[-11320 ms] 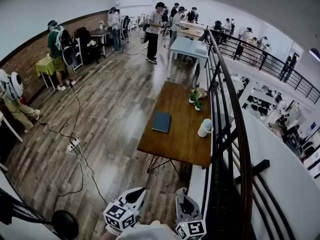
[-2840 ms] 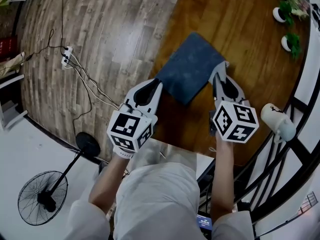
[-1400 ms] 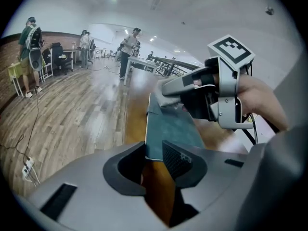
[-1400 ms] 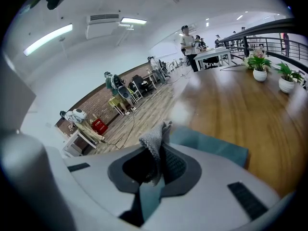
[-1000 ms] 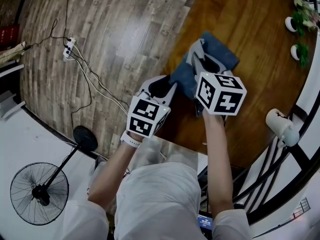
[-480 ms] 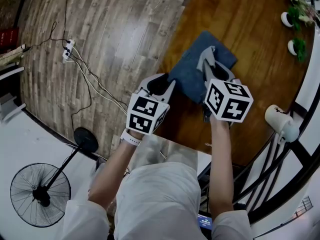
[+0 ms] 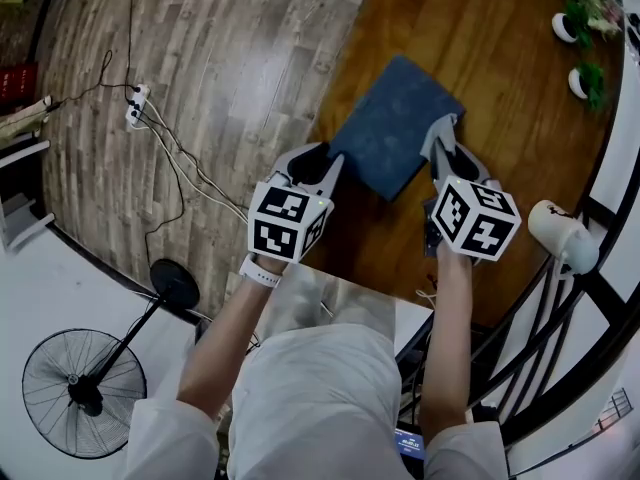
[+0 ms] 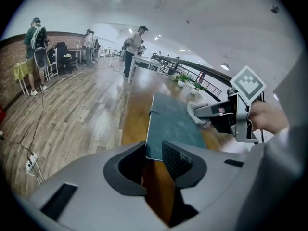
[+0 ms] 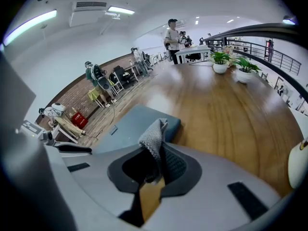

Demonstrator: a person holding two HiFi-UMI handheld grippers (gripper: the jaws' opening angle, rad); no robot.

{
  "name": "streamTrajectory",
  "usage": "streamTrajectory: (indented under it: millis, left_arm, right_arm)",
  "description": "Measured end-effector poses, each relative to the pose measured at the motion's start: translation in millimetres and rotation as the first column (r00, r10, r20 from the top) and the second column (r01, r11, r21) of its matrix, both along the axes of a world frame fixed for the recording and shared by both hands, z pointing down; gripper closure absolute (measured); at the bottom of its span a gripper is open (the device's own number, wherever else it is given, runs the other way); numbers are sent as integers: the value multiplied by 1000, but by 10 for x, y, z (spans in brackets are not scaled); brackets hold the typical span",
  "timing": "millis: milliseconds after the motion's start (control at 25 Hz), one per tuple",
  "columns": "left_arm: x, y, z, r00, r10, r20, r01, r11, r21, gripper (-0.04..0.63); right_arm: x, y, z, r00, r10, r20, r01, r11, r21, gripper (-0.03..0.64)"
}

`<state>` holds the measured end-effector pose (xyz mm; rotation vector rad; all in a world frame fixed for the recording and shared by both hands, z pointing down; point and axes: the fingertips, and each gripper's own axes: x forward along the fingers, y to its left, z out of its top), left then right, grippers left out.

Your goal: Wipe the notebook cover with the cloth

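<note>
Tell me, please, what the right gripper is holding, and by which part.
The right gripper holds the grey cloth, pinched by its lower part between the jaws; its free end sticks up past the fingertips.

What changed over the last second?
The right claw, shut on the cloth, swept rightward across the notebook cover, from its left side to its right edge. The left claw stayed at the notebook's near left corner, jaws apart around it. The notebook, potted plants and white cup stayed put.
</note>
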<state>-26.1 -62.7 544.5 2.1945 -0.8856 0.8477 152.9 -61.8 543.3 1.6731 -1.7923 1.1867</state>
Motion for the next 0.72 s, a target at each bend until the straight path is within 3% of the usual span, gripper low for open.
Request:
streamTrajectory:
  millis: [240, 400, 720]
  left_arm:
    - [22, 60, -2, 999, -23, -29, 22, 999, -42, 479]
    - [4, 52, -15, 999, -39, -30, 38, 999, -29, 479]
    - [43, 65, -1, 999, -41, -30, 40, 999, -30, 479]
  right_arm:
    - [234, 139, -136, 997, 72, -25, -72, 997, 19, 572]
    - [-36, 57, -319, 999, -23, -37, 25, 997, 67, 572]
    - [-993, -239, -370, 973, -196, 123, 181, 975, 127, 574]
